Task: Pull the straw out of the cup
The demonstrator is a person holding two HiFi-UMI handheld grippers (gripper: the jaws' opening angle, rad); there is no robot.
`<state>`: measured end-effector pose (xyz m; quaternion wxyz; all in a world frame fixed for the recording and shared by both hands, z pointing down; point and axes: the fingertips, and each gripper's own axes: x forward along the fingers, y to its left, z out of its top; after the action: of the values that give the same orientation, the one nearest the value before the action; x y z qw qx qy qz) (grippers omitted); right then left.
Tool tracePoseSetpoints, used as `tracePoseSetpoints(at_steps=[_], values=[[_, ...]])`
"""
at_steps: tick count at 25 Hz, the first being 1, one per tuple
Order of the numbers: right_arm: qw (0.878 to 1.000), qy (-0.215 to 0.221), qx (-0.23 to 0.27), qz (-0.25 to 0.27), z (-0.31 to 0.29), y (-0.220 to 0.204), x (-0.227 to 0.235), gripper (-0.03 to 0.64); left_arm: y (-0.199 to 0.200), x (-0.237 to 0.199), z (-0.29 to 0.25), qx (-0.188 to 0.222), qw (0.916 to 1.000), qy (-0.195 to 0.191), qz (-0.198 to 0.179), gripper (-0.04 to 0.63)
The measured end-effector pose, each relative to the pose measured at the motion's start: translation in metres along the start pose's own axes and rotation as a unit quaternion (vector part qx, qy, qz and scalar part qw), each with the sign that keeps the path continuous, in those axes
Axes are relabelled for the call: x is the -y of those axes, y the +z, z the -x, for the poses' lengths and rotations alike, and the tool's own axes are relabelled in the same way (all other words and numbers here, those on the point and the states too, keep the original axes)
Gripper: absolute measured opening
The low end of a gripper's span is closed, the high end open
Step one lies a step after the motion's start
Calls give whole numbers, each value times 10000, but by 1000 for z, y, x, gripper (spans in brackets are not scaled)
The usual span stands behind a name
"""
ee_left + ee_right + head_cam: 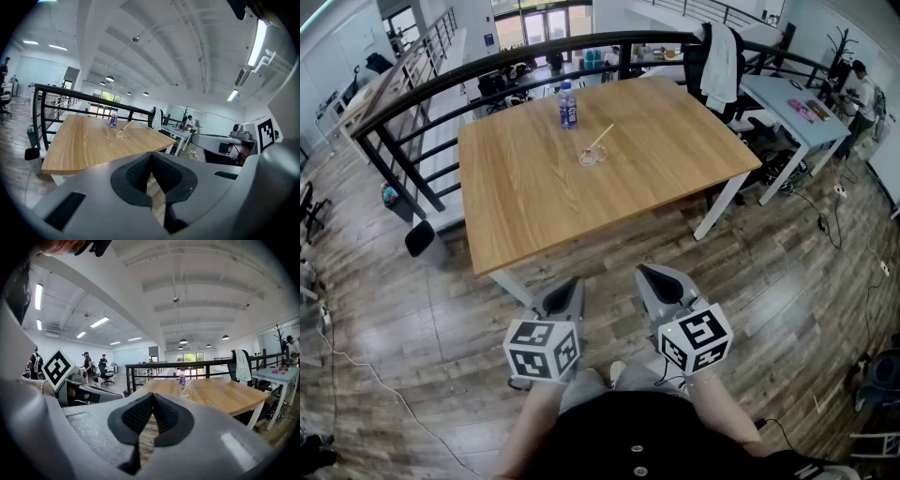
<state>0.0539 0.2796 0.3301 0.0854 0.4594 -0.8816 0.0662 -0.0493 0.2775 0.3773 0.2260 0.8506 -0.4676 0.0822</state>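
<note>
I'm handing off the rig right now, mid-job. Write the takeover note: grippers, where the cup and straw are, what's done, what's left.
Left gripper: jaws shut, empty, held low in front of the body, short of the table.
Right gripper: the same, jaws shut, empty, beside the left one.
Cup: clear, upright near the middle of the table, toward its far side. The straw leans in it. A water bottle stands just beyond.
Done: nothing yet; the straw is in the cup.
Left: step up to the table, probably steady the cup with one gripper, grip the straw with the other and pull it out.
</note>
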Motion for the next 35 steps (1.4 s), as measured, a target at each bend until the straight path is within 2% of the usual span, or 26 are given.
tracePoseSetpoints(at_steps=[3, 8, 12, 17, 21, 29, 35], values=[[10000, 77, -50, -9, -1, -2, 4, -2, 5, -3, -2, 83, 9999, 105, -33, 17], [9999, 87, -110, -28, -1, -6, 10, -2, 2, 0, -9, 14, 10000, 57, 2, 17], [10000, 24, 37, -87, 1, -1, 15, -2, -1, 2, -10, -12, 10000, 37, 43, 16], [9994, 103, 258, -228, 2, 1, 25, -2, 5, 14, -17, 251, 9993, -254, 65, 17], [9990, 292, 269, -196, 1, -1, 33, -2, 8, 22, -31, 328, 9992, -221, 94, 17], [9979, 420, 316, -369, 10, -11, 52, -2, -3, 49, -53, 208, 9996, -210, 51, 17], [9972, 485, 180, -536, -4, -25, 67, -2, -7, 39, -70, 94, 9997, -130, 164, 17]])
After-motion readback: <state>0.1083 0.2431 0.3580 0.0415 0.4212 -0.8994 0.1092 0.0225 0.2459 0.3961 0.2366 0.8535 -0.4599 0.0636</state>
